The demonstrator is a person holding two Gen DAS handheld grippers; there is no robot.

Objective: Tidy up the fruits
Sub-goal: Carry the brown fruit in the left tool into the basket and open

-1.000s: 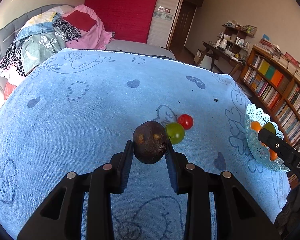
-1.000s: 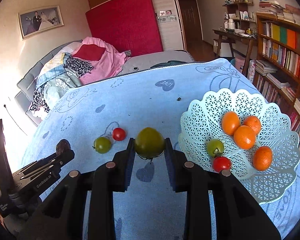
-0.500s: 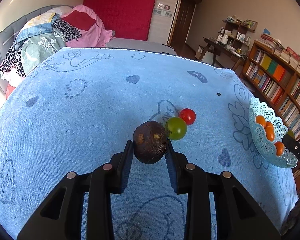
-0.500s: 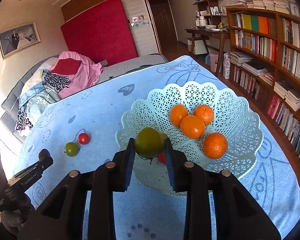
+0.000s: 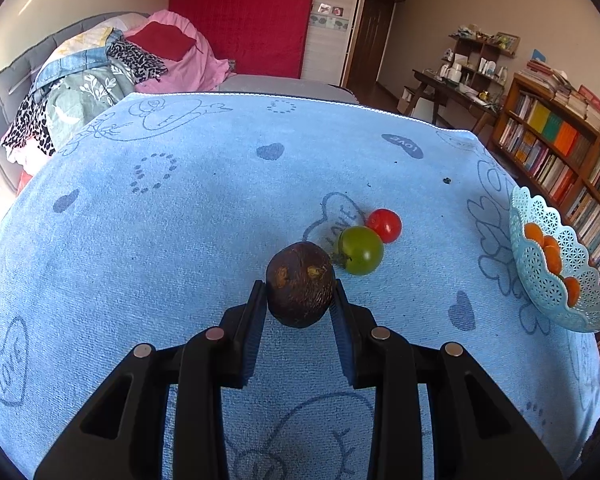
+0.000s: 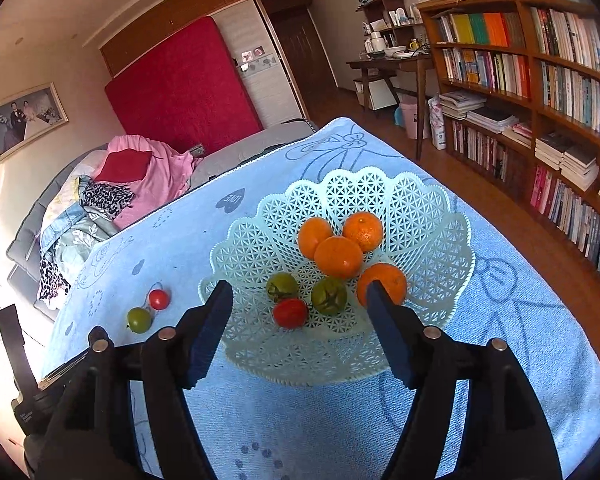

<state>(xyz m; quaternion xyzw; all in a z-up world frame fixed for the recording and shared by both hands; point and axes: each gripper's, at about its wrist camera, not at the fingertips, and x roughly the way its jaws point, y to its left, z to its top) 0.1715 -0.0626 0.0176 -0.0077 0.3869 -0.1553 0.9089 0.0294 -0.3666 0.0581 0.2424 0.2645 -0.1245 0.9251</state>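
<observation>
Right wrist: right tongs [image 6: 300,300] spread, empty over basket [image 6: 440,216]

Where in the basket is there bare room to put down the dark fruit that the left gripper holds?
The near floor of the basket, between its front rim and the red tomato, is bare. So is the far wall behind the oranges. The middle is crowded: four oranges, two green tomatoes.

Basket [image 6: 428,216]: four oranges [image 6: 338,256], two green tomatoes [image 6: 328,296], one red [image 6: 289,313]. Outside: green tomato [image 5: 360,250] touching red [image 5: 385,225]; brown fruit [image 5: 300,284] gripped.
</observation>
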